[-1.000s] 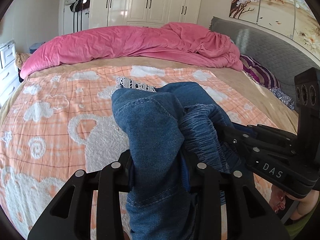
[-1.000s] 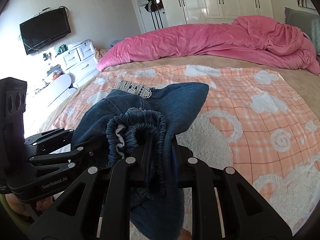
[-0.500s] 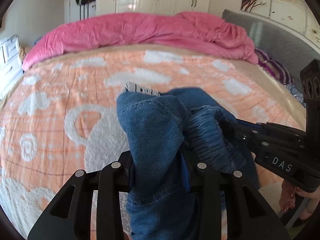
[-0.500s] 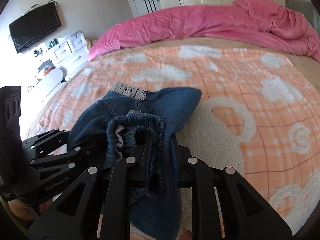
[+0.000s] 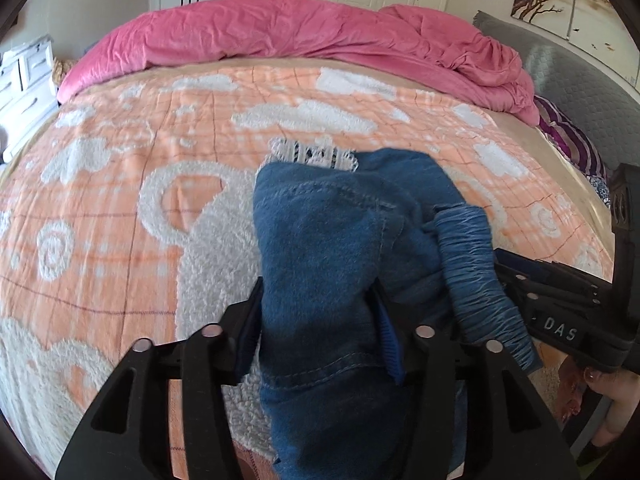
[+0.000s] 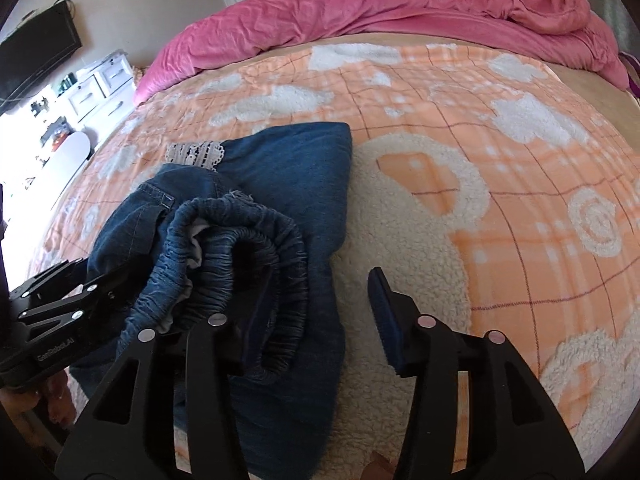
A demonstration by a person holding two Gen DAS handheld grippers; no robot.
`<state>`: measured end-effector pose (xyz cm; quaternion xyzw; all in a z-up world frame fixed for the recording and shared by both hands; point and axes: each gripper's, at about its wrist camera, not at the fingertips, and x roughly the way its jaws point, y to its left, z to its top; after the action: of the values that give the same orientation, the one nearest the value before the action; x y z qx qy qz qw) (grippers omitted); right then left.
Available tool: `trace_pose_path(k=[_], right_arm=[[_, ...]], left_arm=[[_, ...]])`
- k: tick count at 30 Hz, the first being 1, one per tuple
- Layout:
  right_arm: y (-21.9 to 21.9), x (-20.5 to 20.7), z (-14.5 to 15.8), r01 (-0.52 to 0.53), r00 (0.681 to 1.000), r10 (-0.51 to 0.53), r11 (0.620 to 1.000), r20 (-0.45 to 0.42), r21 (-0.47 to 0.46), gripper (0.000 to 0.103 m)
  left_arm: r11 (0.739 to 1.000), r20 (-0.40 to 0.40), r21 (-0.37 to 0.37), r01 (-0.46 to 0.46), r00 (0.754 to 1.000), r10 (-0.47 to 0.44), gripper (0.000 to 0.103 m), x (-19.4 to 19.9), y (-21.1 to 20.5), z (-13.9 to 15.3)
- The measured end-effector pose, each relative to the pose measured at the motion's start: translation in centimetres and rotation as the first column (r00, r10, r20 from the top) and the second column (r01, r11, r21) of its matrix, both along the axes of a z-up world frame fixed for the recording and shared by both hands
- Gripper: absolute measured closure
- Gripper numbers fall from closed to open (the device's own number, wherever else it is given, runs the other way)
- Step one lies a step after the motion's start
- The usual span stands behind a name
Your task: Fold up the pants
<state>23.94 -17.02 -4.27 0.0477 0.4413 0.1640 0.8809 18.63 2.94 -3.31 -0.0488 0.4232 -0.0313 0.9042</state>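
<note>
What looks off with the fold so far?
The jeans lie bunched, not flat: the elastic waistband curls up in a roll near the right gripper, whose jaws have just been opening. A lace hem pokes out at the far edge.

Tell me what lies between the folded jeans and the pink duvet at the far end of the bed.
Only bare orange blanket with white fleecy shapes lies between the jeans and the pink duvet; both wrist views show it.

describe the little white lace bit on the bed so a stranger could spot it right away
Start at the orange blanket with fluffy white clouds that covers the bed. On it lies a bundle of blue jeans. The lace trim peeks from the bundle's far edge: a pale openwork strip, unlike the plush clouds.
</note>
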Motion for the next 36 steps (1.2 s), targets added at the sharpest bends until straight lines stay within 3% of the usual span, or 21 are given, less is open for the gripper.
trace_pose_path(k=[5, 22, 25, 36], right_arm=[[-0.4, -0.7, 0.0, 0.007, 1.0, -0.007, 1.0, 0.001, -0.009, 0.058], [-1.5, -4.4, 0.9, 0.017, 1.0, -0.016, 0.999, 0.013, -0.028, 0.057], [-1.5, -5.3, 1.2, 0.004, 1.0, -0.004, 1.0, 0.015, -0.009, 0.044], [-0.6, -9.8, 2.5, -0.049, 0.997, 0.052, 0.998, 0.062, -0.047, 0.038]], left_arm=[[0.999, -0.021, -0.028, -0.021, 1.0, 0.02, 0.043, -0.2, 0.6, -0.3], [0.998, 0.002, -0.05, -0.033, 0.999, 0.033, 0.035, -4.2, 1.3, 0.7], [0.997, 0.018, -0.063, -0.043, 0.999, 0.044, 0.032, -5.4, 1.5, 1.0], [0.997, 0.093, -0.066, -0.042, 0.994, 0.048, 0.02, -10.4, 1.5, 2.7]])
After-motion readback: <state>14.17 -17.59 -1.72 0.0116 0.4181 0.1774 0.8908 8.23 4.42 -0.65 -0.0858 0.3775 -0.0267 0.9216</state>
